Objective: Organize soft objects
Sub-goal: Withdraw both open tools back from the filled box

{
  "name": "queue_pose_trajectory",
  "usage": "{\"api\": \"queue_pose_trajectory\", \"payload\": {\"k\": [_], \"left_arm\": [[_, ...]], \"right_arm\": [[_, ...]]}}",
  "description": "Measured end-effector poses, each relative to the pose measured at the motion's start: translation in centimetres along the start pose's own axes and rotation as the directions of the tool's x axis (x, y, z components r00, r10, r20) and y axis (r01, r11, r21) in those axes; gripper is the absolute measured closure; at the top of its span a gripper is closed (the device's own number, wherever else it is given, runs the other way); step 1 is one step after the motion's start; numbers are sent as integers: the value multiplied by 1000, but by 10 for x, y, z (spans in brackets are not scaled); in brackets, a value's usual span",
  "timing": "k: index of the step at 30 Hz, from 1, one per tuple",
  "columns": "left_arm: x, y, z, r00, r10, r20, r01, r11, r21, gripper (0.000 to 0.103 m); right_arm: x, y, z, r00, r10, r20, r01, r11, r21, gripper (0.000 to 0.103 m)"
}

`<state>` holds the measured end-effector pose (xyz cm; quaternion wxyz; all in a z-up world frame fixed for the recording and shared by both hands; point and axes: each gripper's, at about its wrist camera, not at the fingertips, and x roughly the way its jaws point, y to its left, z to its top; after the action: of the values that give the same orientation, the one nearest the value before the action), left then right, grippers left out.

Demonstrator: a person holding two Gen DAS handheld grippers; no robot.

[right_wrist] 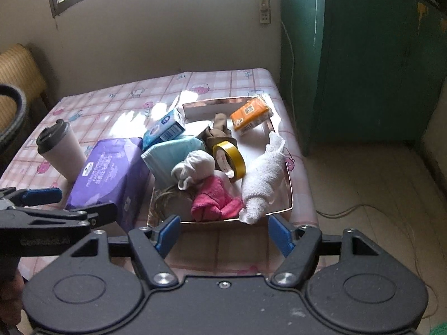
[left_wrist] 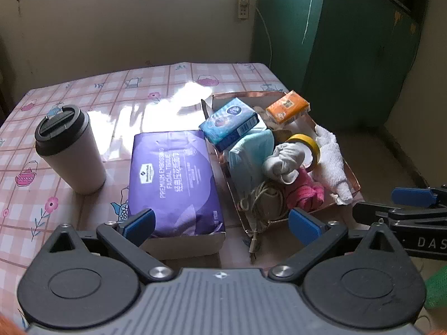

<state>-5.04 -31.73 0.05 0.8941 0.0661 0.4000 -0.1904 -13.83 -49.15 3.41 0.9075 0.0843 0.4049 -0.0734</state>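
Soft, light, limp: white towel (right_wrist: 262, 173) draped over the tray's (right_wrist: 289, 195) near right rim, pink cloth (right_wrist: 215, 203) and knotted white sock (right_wrist: 192, 167) beside it inside. Best pinched at a bunched fold. Purple tissue pack (left_wrist: 173, 181) on tabletop (left_wrist: 83, 106), squashy. Left hand-held gripper (left_wrist: 220, 223) wide open, empty; right hand-held gripper (right_wrist: 223, 231) open, empty.

Pink checked tablecloth (left_wrist: 83, 89) with teapot prints; purple tissue pack (left_wrist: 173, 178); at two o'clock, orange packet (left_wrist: 287, 109), yellow tape (left_wrist: 306, 145), possibly brown cloth (right_wrist: 219, 131).
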Motion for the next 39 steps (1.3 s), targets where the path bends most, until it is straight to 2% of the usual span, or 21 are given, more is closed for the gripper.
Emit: {"api": "queue_pose_trajectory", "payload": {"k": [12,39], "left_arm": [[11,-2,-4,999,3,-50,-4,1000,-19,0],[20,-5,-9,996,-9,-84,8,1000,-7,0]], "right_arm": [[8,-1,-3,999,10,-30,-10,1000,-4,20],[14,-7,-6,999,17,-42,-18,1000,-1,20]]}}
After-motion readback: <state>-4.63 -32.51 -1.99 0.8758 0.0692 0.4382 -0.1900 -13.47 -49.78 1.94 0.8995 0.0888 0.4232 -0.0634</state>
